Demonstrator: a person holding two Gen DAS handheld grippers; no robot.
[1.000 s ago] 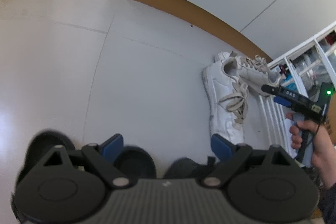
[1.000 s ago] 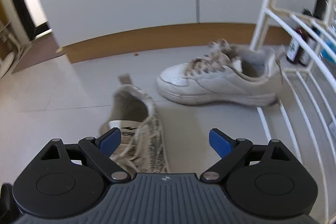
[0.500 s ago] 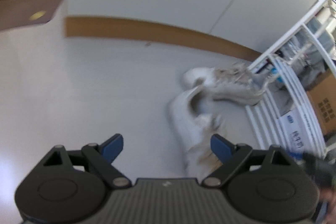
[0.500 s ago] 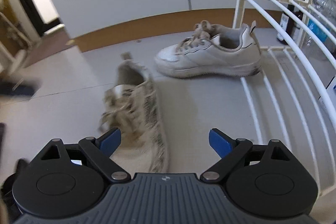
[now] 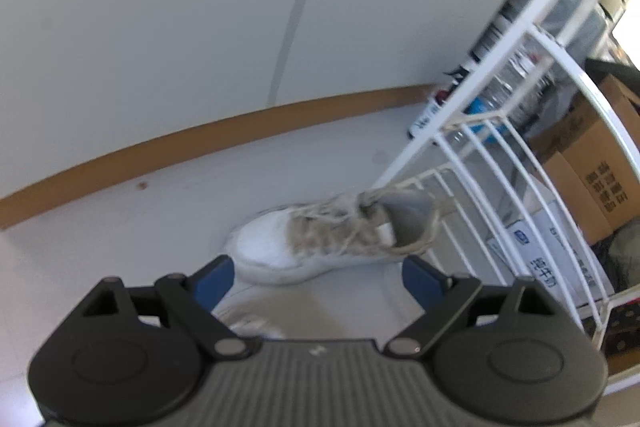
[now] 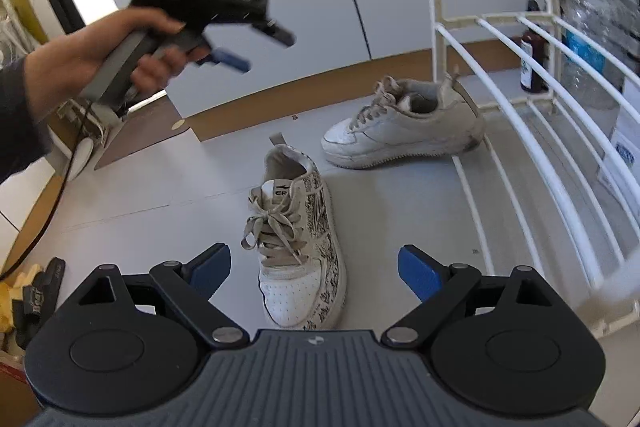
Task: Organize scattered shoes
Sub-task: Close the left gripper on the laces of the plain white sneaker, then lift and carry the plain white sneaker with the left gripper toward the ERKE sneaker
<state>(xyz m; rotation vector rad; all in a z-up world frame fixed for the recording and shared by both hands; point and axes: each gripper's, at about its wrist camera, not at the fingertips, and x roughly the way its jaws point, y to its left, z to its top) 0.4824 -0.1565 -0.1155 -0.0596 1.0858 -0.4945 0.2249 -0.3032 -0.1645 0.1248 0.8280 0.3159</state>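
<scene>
1. The right gripper (image 6: pixel 314 269) hovers with its blue pads spread wide and nothing between them; the patterned sneaker (image 6: pixel 298 241) lies on the floor (image 6: pixel 400 211) below the gap, toe toward the camera, laces tied.
2. The left gripper (image 5: pixel 318 277) is also spread wide and empty. In the right wrist view it is held up in the air in the person's left hand (image 6: pixel 100 63), well clear of both shoes.
3. The white sneaker (image 6: pixel 400 131) stands upright further back, its heel just beside the white wire rack (image 6: pixel 520 131). In the left wrist view it is blurred, so I cannot tell whether the heel touches the rack's post.
4. Handling, as I judge it: both shoes look light, with soft fabric or leather-like uppers over a stiffer rubber sole. The collar and tongue would fold under the pads; the laces would slip.
5. The best hold looks to be across the heel counter or the sides at midfoot, low near the sole, where the shoe is firmest and narrow enough for the open jaws.
6. A black sandal (image 6: pixel 40 291) lies at the left edge, also unsorted.
</scene>
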